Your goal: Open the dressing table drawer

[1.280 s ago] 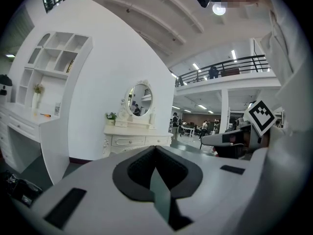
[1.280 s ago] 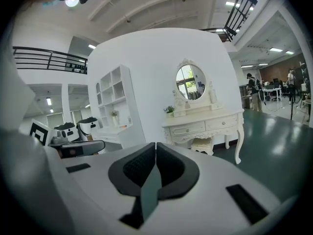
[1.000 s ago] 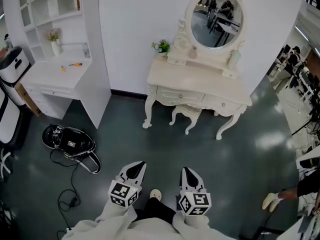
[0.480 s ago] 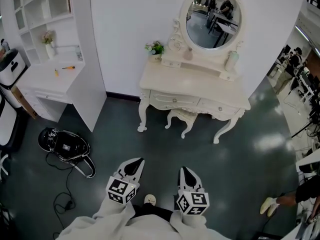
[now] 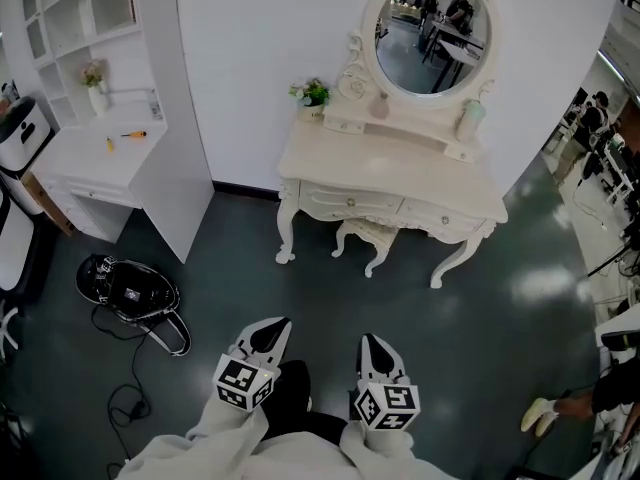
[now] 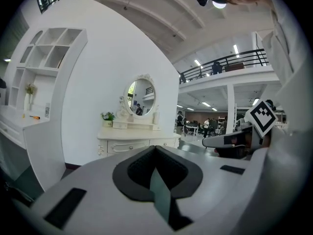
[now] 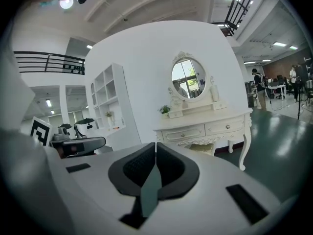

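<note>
The cream dressing table [image 5: 390,163] stands against the white wall, with an oval mirror [image 5: 432,30] on top. Its two drawers, the left drawer [image 5: 350,202] and the right drawer [image 5: 448,219], are both closed, each with a small knob. The table also shows far ahead in the left gripper view [image 6: 132,143] and in the right gripper view [image 7: 205,129]. My left gripper [image 5: 270,334] and right gripper [image 5: 373,348] are held side by side low in the head view, well short of the table. Both are shut and hold nothing.
A stool [image 5: 368,234] is tucked under the dressing table. A white desk with shelves [image 5: 95,148] stands at the left. A black bag with a cable [image 5: 128,286] lies on the dark floor at the left. A person's foot [image 5: 545,411] shows at the lower right.
The view has moved closer to the dressing table and shifted left, so the table sits larger in frame. Both grippers stay shut, side by side.
</note>
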Motion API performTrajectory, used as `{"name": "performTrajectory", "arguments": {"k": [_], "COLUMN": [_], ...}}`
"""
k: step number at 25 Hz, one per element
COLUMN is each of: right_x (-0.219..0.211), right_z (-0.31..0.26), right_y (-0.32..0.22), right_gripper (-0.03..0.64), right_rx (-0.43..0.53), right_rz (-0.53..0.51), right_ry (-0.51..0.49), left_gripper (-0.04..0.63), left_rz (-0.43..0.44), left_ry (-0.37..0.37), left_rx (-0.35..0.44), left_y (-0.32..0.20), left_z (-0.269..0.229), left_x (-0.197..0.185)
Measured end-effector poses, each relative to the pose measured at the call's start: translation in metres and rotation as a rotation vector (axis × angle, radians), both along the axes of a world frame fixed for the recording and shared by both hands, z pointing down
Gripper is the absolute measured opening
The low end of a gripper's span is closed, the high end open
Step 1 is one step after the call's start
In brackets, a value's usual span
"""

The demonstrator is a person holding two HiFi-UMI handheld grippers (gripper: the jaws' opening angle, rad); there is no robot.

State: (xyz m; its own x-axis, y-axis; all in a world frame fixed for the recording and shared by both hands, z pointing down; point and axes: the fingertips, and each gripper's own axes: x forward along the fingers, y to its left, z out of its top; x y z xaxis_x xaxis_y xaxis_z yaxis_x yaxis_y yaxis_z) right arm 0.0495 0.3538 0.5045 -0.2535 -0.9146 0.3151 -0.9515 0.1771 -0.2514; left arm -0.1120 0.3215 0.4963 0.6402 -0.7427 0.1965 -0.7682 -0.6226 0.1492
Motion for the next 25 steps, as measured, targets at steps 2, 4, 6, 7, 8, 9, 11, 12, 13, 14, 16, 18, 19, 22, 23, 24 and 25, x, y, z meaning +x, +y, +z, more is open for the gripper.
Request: {"name": "performTrajectory", "arguments": {"k": [2, 4, 6, 7, 8, 9, 11, 12, 13, 14, 16, 18, 19, 22, 23, 24, 25], "right_x": [-0.002, -0.002, 0.0, 0.001, 0.003, 0.005, 0.009, 0.011, 0.012, 0.014, 0.016, 0.015, 0.014, 0.009, 0.008, 0.008, 0.007], "right_z": [0.004, 0.008, 0.01, 0.01, 0.01, 0.01, 0.007, 0.006, 0.004, 0.002, -0.001, -0.003, -0.003, -0.005, -0.005, -0.005, -0.005], "right_y": [-0.003, -0.007, -0.011, -0.014, -0.019, -0.024, -0.035, -0.041, -0.048, -0.056, -0.071, -0.085, -0.093, -0.114, -0.121, -0.128, -0.135], "right_gripper": [0.035, 0.035, 0.034, 0.034, 0.034, 0.035, 0.035, 0.035, 0.034, 0.035, 0.035, 0.034, 0.035, 0.034, 0.035, 0.034, 0.035], "right_rx": [-0.009, -0.015, -0.019, -0.021, -0.022, -0.021, -0.017, -0.013, -0.01, -0.008, -0.006, -0.005, -0.005, -0.007, -0.009, -0.013, -0.016], "right_rz": [-0.009, -0.01, -0.004, 0.001, 0.009, 0.017, 0.028, 0.031, 0.034, 0.037, 0.043, 0.047, 0.045, 0.044, 0.046, 0.047, 0.05], "right_ry": [0.003, 0.003, 0.002, 0.002, 0.001, 0.0, 0.002, 0.004, 0.005, 0.004, -0.003, -0.008, -0.009, -0.015, -0.017, -0.019, -0.02], "left_gripper": [0.017, 0.017, 0.015, 0.017, 0.015, 0.015, 0.015, 0.015, 0.015, 0.017, 0.015, 0.017, 0.015, 0.015, 0.017, 0.015, 0.015], "left_rz": [-0.014, -0.017, -0.008, -0.002, 0.004, 0.013, 0.034, 0.043, 0.048, 0.052, 0.061, 0.066, 0.066, 0.065, 0.067, 0.069, 0.071], "left_ry": [0.002, 0.001, -0.001, 0.001, 0.004, 0.007, 0.009, 0.008, 0.008, 0.007, 0.006, 0.004, 0.004, 0.0, -0.002, -0.003, -0.004], "left_rx": [-0.003, -0.002, -0.006, -0.01, -0.013, -0.012, -0.003, 0.003, 0.007, 0.01, 0.016, 0.016, 0.016, 0.011, 0.009, 0.006, 0.004], "left_y": [-0.005, -0.011, -0.017, -0.021, -0.026, -0.032, -0.045, -0.051, -0.059, -0.067, -0.081, -0.094, -0.101, -0.122, -0.129, -0.137, -0.144], "left_z": [0.003, 0.005, 0.008, 0.009, 0.01, 0.009, 0.006, 0.003, 0.001, -0.001, -0.005, -0.008, -0.009, -0.011, -0.011, -0.011, -0.011], "left_x": [-0.002, -0.001, 0.003, 0.005, 0.007, 0.01, 0.018, 0.021, 0.024, 0.026, 0.029, 0.03, 0.029, 0.025, 0.024, 0.023, 0.022]}}
